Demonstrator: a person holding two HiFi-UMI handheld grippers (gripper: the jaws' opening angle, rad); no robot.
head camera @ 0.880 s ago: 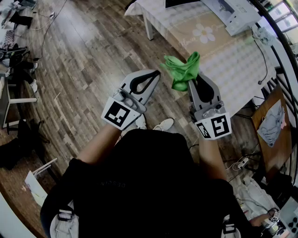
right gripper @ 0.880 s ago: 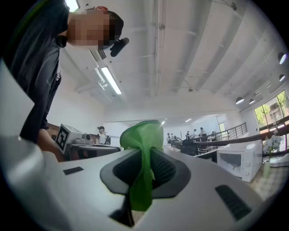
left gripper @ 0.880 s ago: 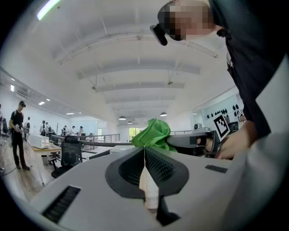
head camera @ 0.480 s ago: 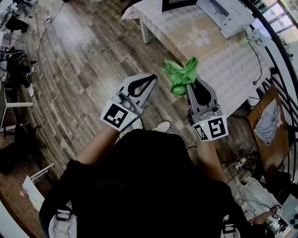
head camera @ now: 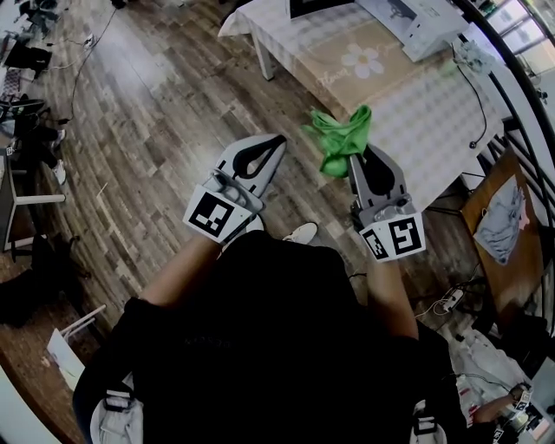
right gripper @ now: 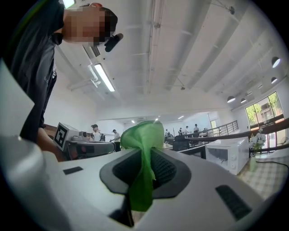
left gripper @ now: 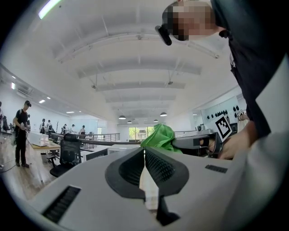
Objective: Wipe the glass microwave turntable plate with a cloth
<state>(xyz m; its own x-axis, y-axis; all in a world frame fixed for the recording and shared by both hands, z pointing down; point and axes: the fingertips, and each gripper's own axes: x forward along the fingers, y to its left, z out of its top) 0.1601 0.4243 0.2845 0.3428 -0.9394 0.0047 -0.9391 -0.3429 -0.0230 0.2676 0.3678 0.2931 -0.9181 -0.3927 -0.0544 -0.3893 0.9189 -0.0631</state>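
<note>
My right gripper (head camera: 355,153) is shut on a bunched green cloth (head camera: 340,139), held up over the floor just short of the table. In the right gripper view the cloth (right gripper: 142,135) rises out of the closed jaws of that gripper (right gripper: 143,155) and a strip of it hangs down between them. My left gripper (head camera: 276,139) is held alongside, shut with nothing in it. The left gripper view shows its jaws (left gripper: 144,151) pressed together, with the cloth (left gripper: 159,136) beyond them. No glass turntable plate shows in any view.
A table with a checked cover (head camera: 416,104) and a flower-print mat (head camera: 360,61) stands ahead on the right, with a white appliance (head camera: 416,22) at its far end. A white microwave (right gripper: 223,155) shows in the right gripper view. Wooden floor (head camera: 147,130) lies below, cables and clutter along its left side.
Both grippers keep nearly the same raised pose, and the cloth stays in the right one. The head view has drifted a little, so the table sits slightly further left.
</note>
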